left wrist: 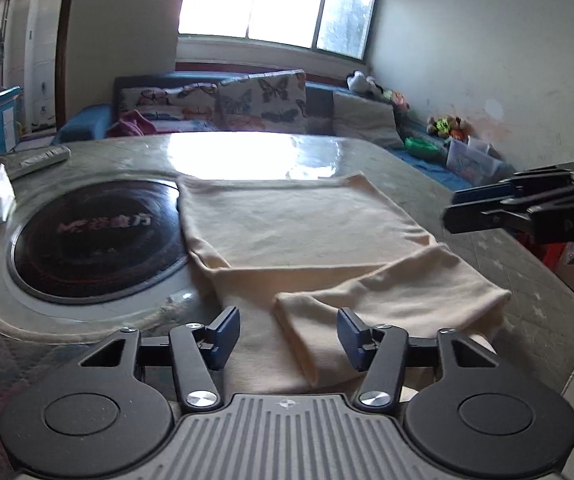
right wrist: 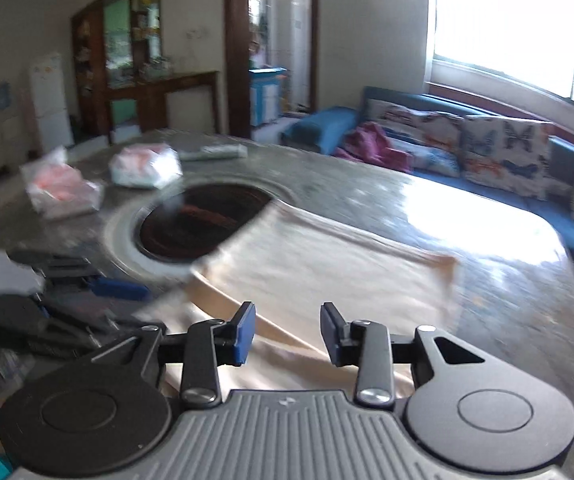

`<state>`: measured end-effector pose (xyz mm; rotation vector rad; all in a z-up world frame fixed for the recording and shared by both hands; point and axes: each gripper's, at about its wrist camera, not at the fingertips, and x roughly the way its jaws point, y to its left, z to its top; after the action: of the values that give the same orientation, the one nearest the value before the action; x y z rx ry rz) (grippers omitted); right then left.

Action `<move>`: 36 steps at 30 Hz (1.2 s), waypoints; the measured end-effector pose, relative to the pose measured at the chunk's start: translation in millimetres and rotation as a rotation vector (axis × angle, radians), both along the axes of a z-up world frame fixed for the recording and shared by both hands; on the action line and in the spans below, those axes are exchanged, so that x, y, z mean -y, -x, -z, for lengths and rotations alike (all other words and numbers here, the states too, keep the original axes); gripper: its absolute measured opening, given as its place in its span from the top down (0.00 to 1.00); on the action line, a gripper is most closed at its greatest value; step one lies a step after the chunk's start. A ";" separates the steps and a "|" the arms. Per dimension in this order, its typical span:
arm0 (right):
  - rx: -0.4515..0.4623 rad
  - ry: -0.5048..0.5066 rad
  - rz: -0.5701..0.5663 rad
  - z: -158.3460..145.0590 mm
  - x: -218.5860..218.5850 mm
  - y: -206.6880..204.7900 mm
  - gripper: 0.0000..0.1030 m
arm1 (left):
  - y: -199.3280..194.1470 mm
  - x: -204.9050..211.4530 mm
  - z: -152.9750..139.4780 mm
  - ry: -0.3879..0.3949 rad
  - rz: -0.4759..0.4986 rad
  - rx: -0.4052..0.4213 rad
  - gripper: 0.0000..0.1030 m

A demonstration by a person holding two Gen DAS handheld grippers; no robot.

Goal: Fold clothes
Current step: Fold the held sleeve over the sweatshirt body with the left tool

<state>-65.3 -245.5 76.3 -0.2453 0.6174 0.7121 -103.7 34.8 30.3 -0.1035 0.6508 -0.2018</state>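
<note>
Left wrist: tongs over garment.

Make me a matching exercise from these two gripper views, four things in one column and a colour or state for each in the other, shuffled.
1. garment
2. cooktop
3. left gripper
4. sofa

a. blue
b. open, holding nothing
c. beige, partly folded
d. black, round

Pairs: 1-c, 2-d, 3-b, 4-a

left gripper: jaws apart, empty, over near edge of cream garment | garment: partly folded on table | right gripper: hovering at right
</note>
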 end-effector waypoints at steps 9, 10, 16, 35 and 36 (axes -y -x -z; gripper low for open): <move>-0.009 0.071 0.087 28.0 63.3 18.5 0.53 | -8.7 24.8 8.9 -0.080 0.062 -0.053 0.67; -0.012 0.069 0.087 31.0 66.5 20.4 0.51 | -9.4 26.0 8.5 -0.087 0.061 -0.053 0.75; -0.015 0.069 0.070 41.1 73.7 29.5 0.44 | -16.8 34.9 -13.7 -0.125 0.070 -0.018 0.95; 0.067 -0.027 0.196 56.9 60.2 23.2 0.30 | -94.3 123.8 -149.6 -0.214 0.252 0.240 0.95; 0.060 -0.038 0.224 58.6 63.5 20.5 0.30 | -95.8 126.8 -151.4 -0.216 0.257 0.245 0.95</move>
<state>-85.7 -309.1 17.8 -0.1588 0.5634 0.4981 -7.9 -92.0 181.7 0.2115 0.4364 -0.3841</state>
